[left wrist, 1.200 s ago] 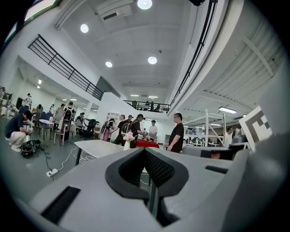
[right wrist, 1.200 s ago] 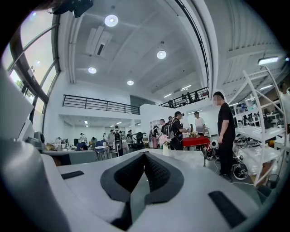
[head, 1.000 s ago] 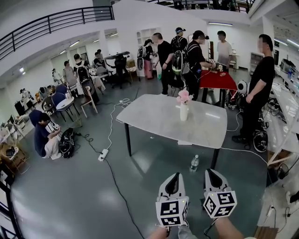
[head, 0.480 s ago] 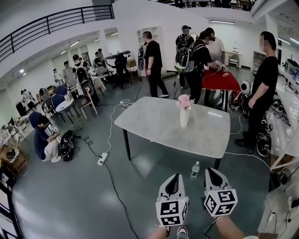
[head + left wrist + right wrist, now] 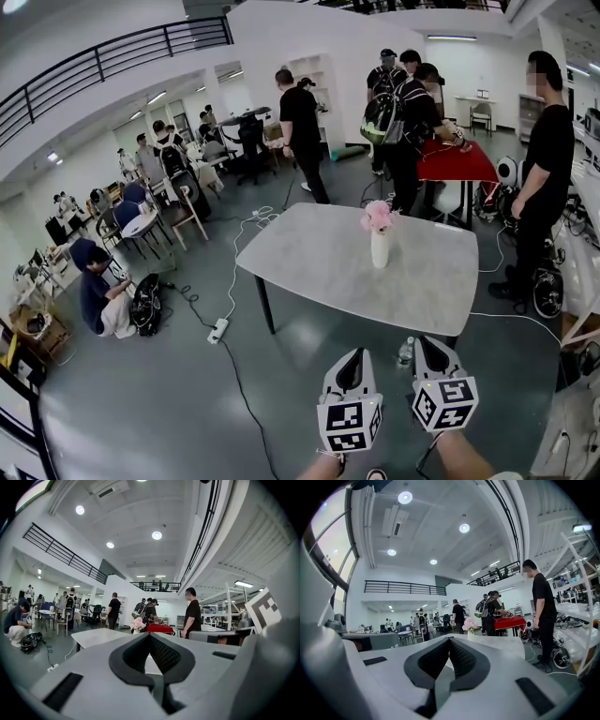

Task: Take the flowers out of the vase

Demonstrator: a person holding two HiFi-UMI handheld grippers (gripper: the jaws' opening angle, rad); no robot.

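While the left gripper and the right gripper stay side by side at 6 o'clock of the head view, table: the table has come lower and larger in that view, and its near edge now lies close above the gripper tips
Crouched person, change: the crouched person on the floor at 9 o'clock of the table has kept the same spot
Bottle, change: the bottle on the floor stood clear of the grippers half a second ago and now shows between them, just at 9 o'clock of the right gripper's tip
Left gripper, jaws: pressed together with nothing between them, plain in the left gripper view
Right gripper, jaws: pressed together likewise and empty, plain in the right gripper view
Hidden, left gripper view: the gripper's own body covers the vase; only the flowers peep over it at 11 o'clock of the jaw tips
Hidden, bottle: one side is covered by the right gripper
Hidden, right gripper view: the flowers and just the top of the vase rise above the gripper's body at 1 o'clock
Vase: white, slim, upright, on the table toward its far edge, at about 12 o'clock from the grippers and well apart from both
Flowers: a pale pink bunch still in the vase, at 12 o'clock of its mouth; single blooms too small to tell
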